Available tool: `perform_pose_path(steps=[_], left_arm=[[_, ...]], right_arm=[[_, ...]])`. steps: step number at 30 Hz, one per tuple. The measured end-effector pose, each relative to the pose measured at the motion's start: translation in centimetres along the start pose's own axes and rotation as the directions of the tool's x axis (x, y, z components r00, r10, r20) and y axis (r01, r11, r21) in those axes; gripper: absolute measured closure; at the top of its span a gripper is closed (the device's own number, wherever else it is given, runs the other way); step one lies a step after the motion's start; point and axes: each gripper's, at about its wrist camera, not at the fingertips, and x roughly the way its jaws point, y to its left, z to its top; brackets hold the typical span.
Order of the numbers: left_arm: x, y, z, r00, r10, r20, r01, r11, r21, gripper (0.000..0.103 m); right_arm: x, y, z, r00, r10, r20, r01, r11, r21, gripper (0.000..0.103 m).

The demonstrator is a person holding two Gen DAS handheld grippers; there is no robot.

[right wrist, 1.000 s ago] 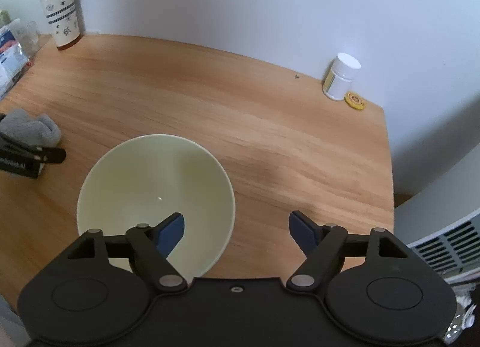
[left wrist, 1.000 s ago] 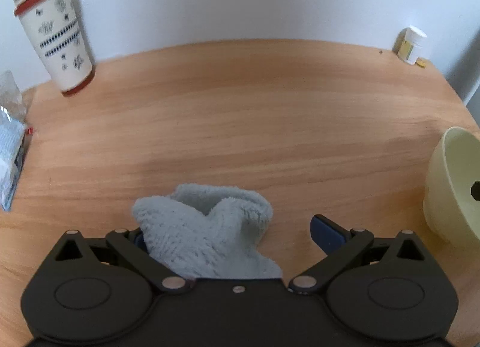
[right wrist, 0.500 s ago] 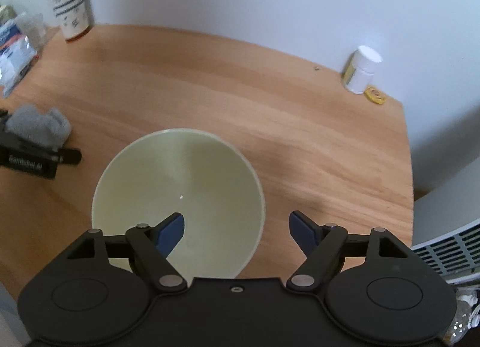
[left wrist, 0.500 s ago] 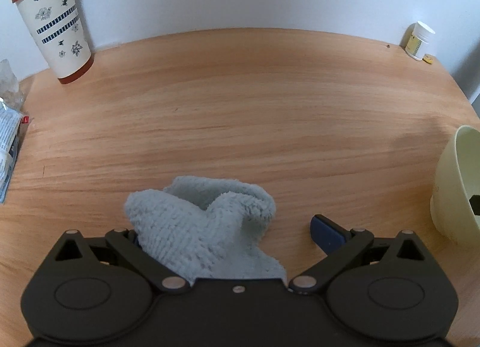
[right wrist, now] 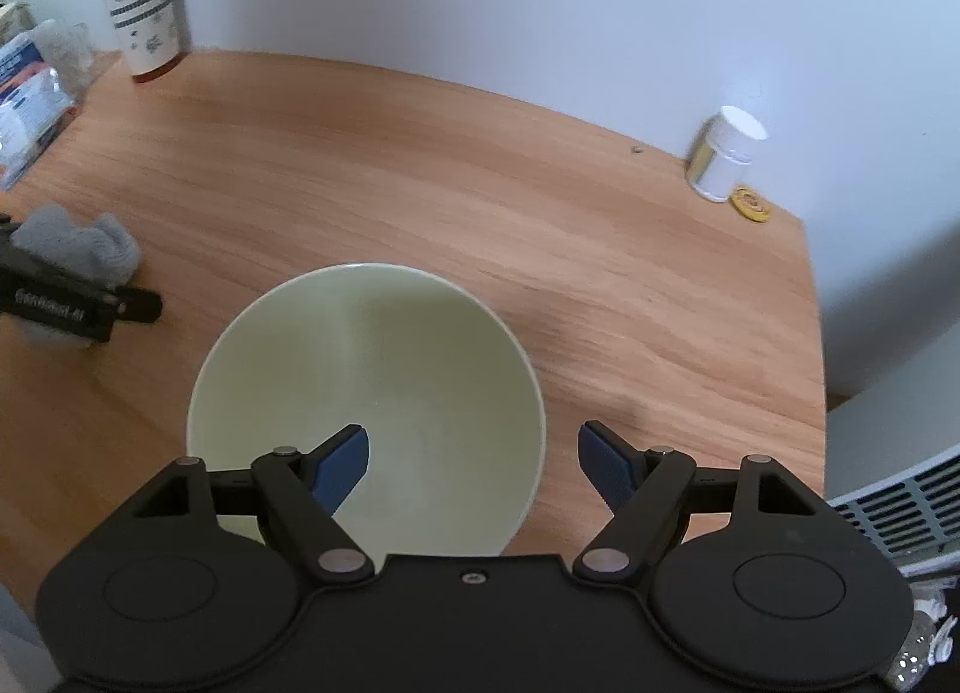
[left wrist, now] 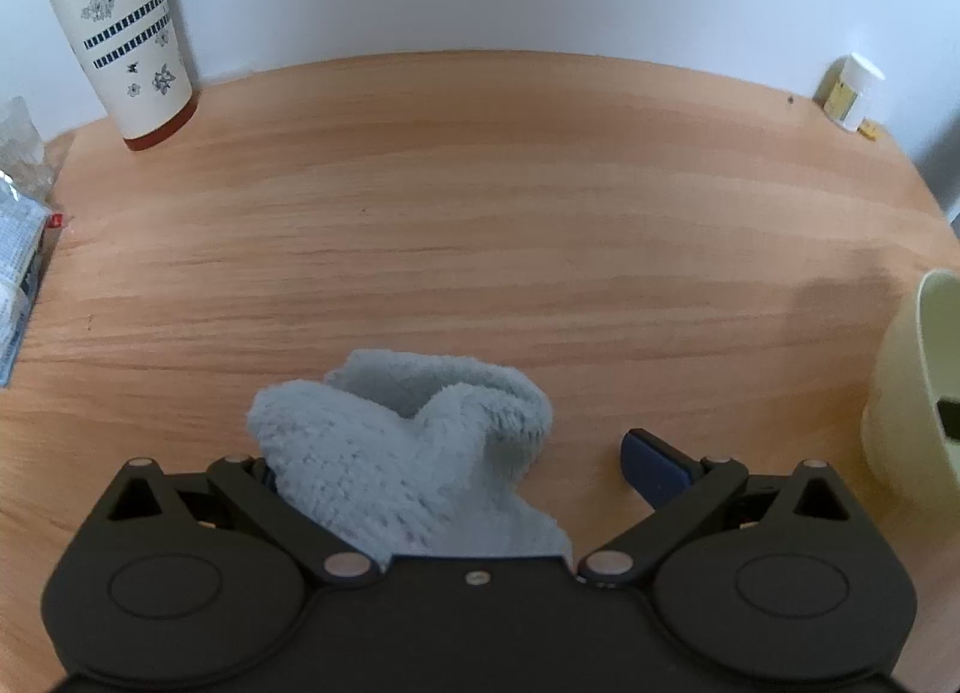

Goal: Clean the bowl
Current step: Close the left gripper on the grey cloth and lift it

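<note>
Pale green bowl (right wrist: 384, 369) rim between spread right gripper (right wrist: 473, 462) fingers (right wrist: 606, 465)

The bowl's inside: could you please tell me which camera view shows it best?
The right wrist view shows it best: the pale green bowl sits right below the camera, its whole rim and interior visible, with one finger of the open right gripper over it. The left wrist view catches only a cropped side of the bowl at its right edge.
</note>
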Motion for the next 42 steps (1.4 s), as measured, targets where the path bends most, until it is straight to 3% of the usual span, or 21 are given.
perform_pose_path(steps=[3,7,10,11,12,15,18,22,26,30,34,42], left_arm=[[0.0,0.3,0.2,1.000,-0.010,-0.010,0.010,1.000,-0.025,0.000],[-0.1,0.8,0.4,1.000,-0.021,-0.008,0.020,0.997,-0.078,0.000],[-0.2,0.9,0.2,1.000,-0.021,0.008,0.022,0.996,-0.092,0.000],[-0.2,1.0,0.1,1.000,-0.024,0.013,0.025,0.995,-0.099,0.000],[-0.2,1.1,0.1,0.999,-0.026,0.018,0.028,0.994,-0.108,0.000],[-0.4,1.4,-0.2,0.998,-0.039,0.042,0.044,0.990,-0.131,0.000],[-0.4,1.5,-0.4,0.997,-0.045,0.057,0.051,0.993,-0.108,0.000],[-0.3,1.0,-0.4,0.999,-0.020,0.041,0.023,0.997,-0.071,0.000],[-0.1,0.8,0.1,1.000,-0.013,0.007,0.013,0.999,-0.052,0.000],[0.0,0.8,0.3,1.000,-0.014,-0.009,0.014,1.000,-0.023,0.001],[-0.3,1.0,0.3,1.000,0.000,-0.006,0.000,1.000,-0.007,0.015],[-1.1,2.2,0.3,1.000,-0.002,-0.004,0.002,1.000,-0.027,0.041]], right_arm=[[-0.3,0.5,-0.2,1.000,-0.022,0.014,0.022,0.999,-0.045,0.021],[0.0,0.2,0.2,0.999,-0.049,-0.011,0.048,0.999,-0.015,0.019],[-0.3,-0.1,0.5,1.000,-0.010,0.001,0.010,1.000,-0.002,0.014],[-0.3,-0.2,0.7,1.000,-0.016,-0.003,0.016,1.000,0.018,0.008],[-0.2,-0.4,0.9,0.999,-0.034,-0.013,0.035,0.999,0.037,0.001],[1.2,-0.3,1.2,0.994,-0.056,-0.098,0.058,0.998,0.023,0.002],[0.6,0.1,0.8,0.998,-0.051,-0.043,0.050,0.999,-0.011,0.002],[1.0,-0.6,1.0,0.998,-0.003,-0.069,0.008,0.998,0.066,0.002],[1.3,-0.7,0.7,0.996,-0.064,-0.067,0.070,0.994,0.081,0.002],[1.4,-1.2,0.8,0.997,-0.001,-0.083,0.011,0.993,0.116,0.002],[0.8,-1.6,1.0,0.998,-0.020,-0.056,0.025,0.994,0.105,0.002],[0.9,-3.3,0.7,0.996,0.078,-0.039,-0.069,0.979,0.192,0.003]])
